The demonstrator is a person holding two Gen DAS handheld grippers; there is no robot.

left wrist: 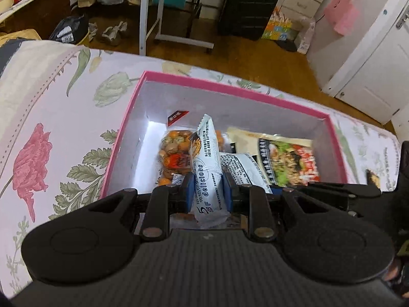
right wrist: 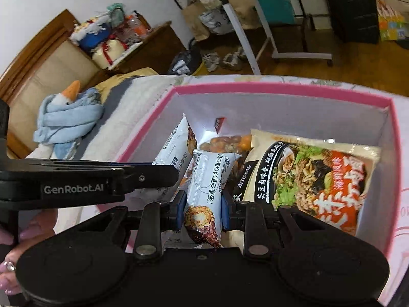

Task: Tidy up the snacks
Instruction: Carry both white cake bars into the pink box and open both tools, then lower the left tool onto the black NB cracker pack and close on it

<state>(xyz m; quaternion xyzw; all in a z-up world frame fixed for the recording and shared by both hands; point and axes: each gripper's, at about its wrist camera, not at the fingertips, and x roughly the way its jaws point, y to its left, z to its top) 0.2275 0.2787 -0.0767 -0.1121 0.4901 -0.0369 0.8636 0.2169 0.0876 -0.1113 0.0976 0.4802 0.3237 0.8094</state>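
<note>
A pink-rimmed box (left wrist: 120,138) with white inner walls lies on a floral bedspread. Over its near side my left gripper (left wrist: 208,194) is shut on a white snack bar packet (left wrist: 205,158) printed "delicious", its far end tilted up into the box. My right gripper (right wrist: 203,212) is shut on a second white bar packet (right wrist: 207,179) beside the first, inside the same box (right wrist: 255,89). In the box lie an orange nut bag (left wrist: 173,151), a small red packet (left wrist: 177,116) and a large noodle packet (right wrist: 317,176). In the right wrist view the left gripper (right wrist: 163,176) reaches in from the left.
The floral bedspread (left wrist: 46,117) spreads to the left of the box. A plush goose in a blue scarf (right wrist: 67,120) lies by the headboard. Beyond the bed there are a wooden floor, shoes (left wrist: 112,32), a white metal stand (left wrist: 158,25) and a black suitcase (left wrist: 248,5).
</note>
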